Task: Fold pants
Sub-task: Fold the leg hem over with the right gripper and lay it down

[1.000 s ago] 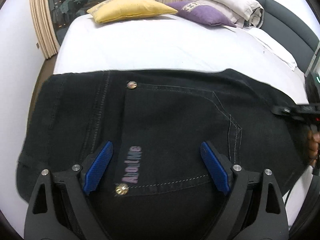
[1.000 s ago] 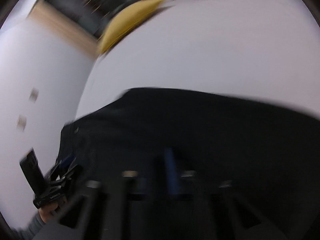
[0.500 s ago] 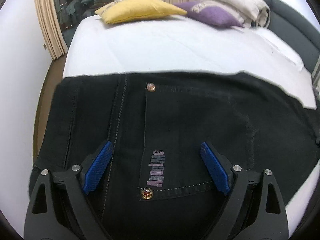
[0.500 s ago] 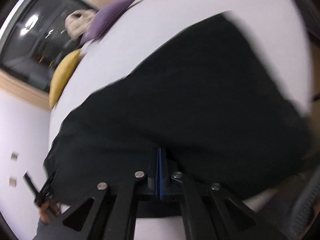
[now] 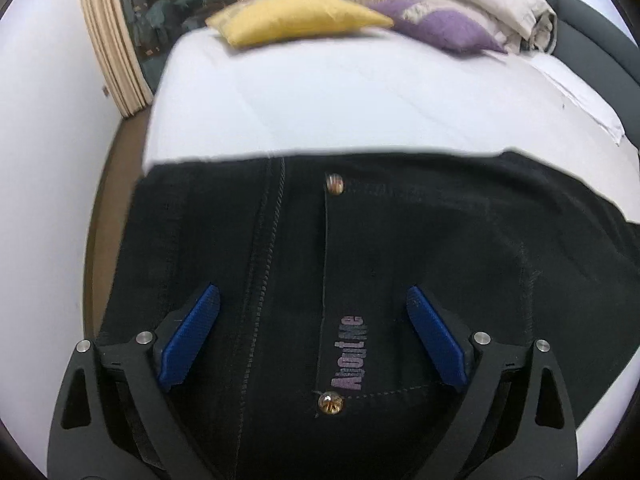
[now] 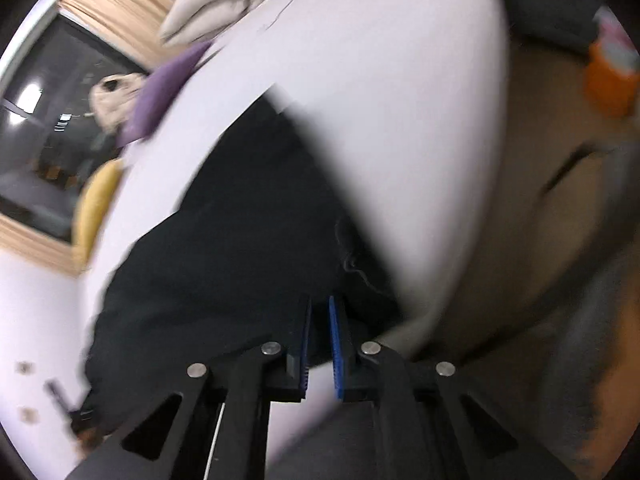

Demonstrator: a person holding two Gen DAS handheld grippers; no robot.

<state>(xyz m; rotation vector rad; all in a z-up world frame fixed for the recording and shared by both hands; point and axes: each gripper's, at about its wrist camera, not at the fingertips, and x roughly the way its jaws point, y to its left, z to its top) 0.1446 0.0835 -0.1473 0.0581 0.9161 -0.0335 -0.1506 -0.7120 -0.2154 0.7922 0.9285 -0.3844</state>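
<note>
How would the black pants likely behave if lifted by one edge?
The black pants would probably droop and fold, since they lie limp on the bed. The thick seams and rivets suggest heavy denim. The coarse weave looks unlikely to slip.

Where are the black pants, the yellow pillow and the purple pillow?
black pants [image 5: 420, 248]: left wrist view, on the back pocket panel.
yellow pillow [image 5: 296, 16]: left wrist view, on the middle of its top face.
purple pillow [image 5: 452, 32]: left wrist view, on its front face.
</note>
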